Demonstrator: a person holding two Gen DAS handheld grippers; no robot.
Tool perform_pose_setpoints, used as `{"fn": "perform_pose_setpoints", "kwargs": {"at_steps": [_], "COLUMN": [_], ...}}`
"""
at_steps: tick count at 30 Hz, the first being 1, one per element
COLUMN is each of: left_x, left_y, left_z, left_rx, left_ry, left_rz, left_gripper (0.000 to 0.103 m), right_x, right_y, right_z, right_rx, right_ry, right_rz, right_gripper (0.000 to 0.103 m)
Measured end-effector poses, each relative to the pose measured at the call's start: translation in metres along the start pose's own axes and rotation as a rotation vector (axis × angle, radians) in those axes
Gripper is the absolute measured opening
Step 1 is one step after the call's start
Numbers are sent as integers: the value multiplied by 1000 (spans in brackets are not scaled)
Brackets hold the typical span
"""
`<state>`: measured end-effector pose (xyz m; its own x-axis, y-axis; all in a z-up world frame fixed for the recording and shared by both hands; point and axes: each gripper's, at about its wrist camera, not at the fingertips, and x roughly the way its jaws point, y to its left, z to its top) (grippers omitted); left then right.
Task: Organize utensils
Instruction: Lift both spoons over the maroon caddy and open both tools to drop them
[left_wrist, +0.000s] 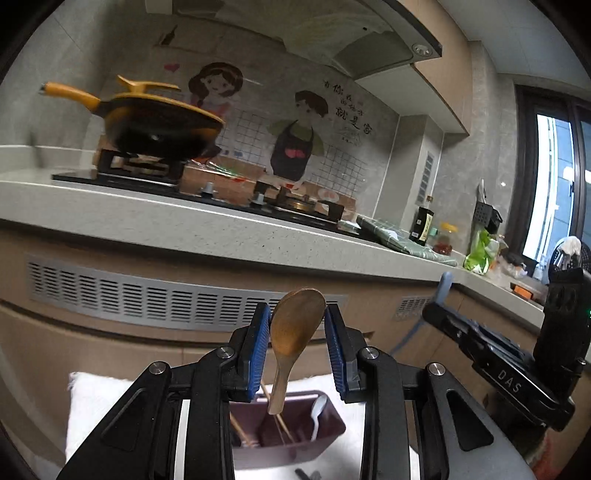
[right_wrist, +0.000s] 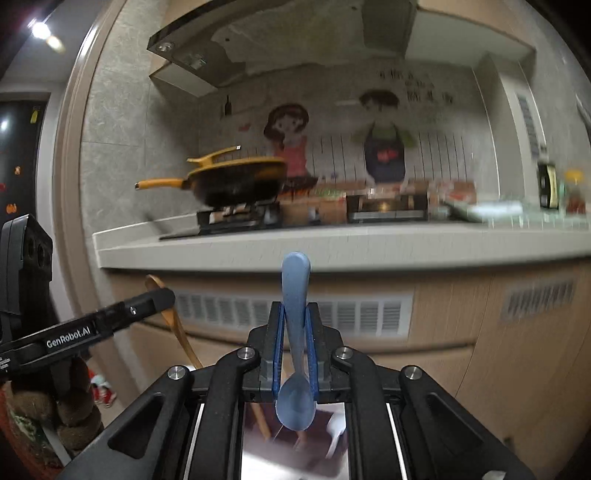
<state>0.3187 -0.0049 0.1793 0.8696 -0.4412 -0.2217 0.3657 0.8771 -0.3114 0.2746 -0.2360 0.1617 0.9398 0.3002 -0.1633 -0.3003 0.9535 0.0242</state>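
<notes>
Left gripper (left_wrist: 295, 345) clamps the wooden spoon (left_wrist: 293, 334) across its bowl; handle hangs down over the maroon holder (left_wrist: 325, 424). Right gripper (right_wrist: 294, 345) is closed on the blue spoon (right_wrist: 295, 332), long axis upright, bowl down. Risk: wooden spoon's curved bowl may pivot and slip between the pads.

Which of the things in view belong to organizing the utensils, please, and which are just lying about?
Part of the job:
- wooden rice spoon, in the left claw
- blue spoon, in the right claw
- maroon utensil holder with chopsticks and white spoon

Lying about:
- yellow frying pan
- gas stove
- sauce bottle
- green bag
</notes>
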Motion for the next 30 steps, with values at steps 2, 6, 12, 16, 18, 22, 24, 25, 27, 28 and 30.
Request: {"fn": "perform_pose_setpoints", "kwargs": {"at_steps": [2,6,12,16,18,22,24,25,27,28,30], "left_x": [12,51,94,114,121,121,114,110,102,97,89], "left_y": [5,26,53,62,65,63,60,59,57,57,54], "left_z": [-3,-22,-58,-82,-93,-104,-104,-105,-108,-110,-116], "left_rx": [-3,-33,-105,-136,-154,-155,-151,-149,-142,-136,-111], "left_ry": [10,85,191,263,294,310,302,299,294,294,296], "left_rz": [8,28,35,43,25,1,0,2,5,9,8], "left_gripper": [31,31,31,31,33,46,46,46,46,47,47], "right_x": [16,44,88,106,114,113,106,102,94,88,78], "right_y": [-4,-13,-21,-24,-25,-28,-29,-30,-33,-34,-36], "right_z": [-3,-26,-77,-102,-115,-129,-133,-134,-140,-144,-152], "right_rx": [-17,12,57,91,113,126,120,121,121,116,103], "right_ry": [7,70,223,326,403,428,424,425,432,439,464], "right_rz": [-17,-11,6,41,95,101,88,89,81,74,66], "right_gripper": [10,10,10,11,12,25,26,26,26,26,26]}}
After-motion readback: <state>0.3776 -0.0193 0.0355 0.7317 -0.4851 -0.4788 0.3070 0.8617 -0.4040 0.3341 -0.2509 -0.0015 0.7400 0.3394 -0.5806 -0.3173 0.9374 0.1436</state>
